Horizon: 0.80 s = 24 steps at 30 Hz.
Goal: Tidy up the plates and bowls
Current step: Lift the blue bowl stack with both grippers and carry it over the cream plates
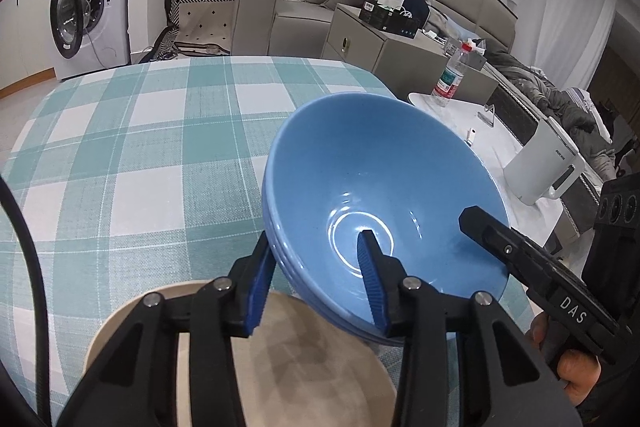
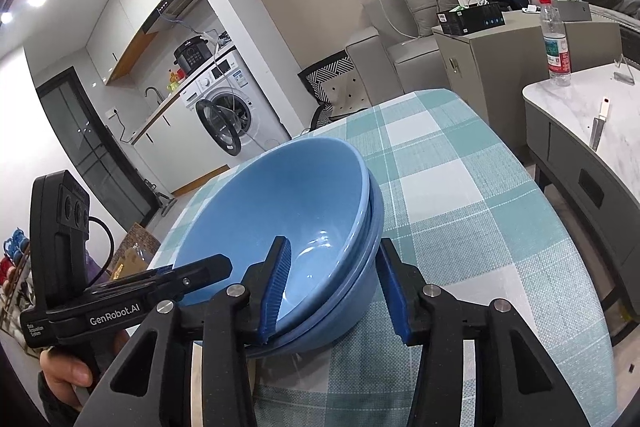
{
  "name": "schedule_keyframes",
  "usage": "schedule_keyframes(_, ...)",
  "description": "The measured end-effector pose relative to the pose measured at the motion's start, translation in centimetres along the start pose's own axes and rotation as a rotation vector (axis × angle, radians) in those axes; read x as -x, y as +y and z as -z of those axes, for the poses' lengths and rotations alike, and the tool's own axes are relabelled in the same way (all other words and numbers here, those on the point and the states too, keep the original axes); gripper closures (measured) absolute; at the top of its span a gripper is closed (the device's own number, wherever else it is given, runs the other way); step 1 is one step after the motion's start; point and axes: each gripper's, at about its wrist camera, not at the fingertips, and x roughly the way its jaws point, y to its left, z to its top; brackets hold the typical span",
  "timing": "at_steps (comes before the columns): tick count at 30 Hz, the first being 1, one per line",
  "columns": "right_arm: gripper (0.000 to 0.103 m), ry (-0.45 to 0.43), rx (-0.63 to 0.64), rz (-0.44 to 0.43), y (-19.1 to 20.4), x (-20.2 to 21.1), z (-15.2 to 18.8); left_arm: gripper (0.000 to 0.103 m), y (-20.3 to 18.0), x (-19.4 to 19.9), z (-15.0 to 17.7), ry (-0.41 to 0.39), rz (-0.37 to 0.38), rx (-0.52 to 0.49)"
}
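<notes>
A stack of blue bowls (image 1: 360,183) is held tilted above the checked tablecloth (image 1: 140,147). My left gripper (image 1: 316,283) is shut on the stack's near-left rim, one pad inside the top bowl and one outside. My right gripper (image 2: 332,287) is shut on the opposite rim of the stack (image 2: 280,207) in the same way; it shows in the left wrist view (image 1: 520,251) at the right. A beige plate (image 1: 312,363) lies on the cloth under my left gripper, partly hidden by it.
A white side table (image 2: 580,99) stands right of the cloth, with a water bottle (image 2: 555,43) and a white kettle (image 1: 544,167). Sofa, cabinet and washing machine (image 1: 88,7) stand beyond the table's far edge.
</notes>
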Motion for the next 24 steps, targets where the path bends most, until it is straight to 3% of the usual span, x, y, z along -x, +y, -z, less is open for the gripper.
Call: schedule_keyframes(24,0.057,-0.044,0.007,-0.038,1.2,2.7,-0.8,0.063,-1.4,3.6,-0.7,-0.088,-0.036,-0.034)
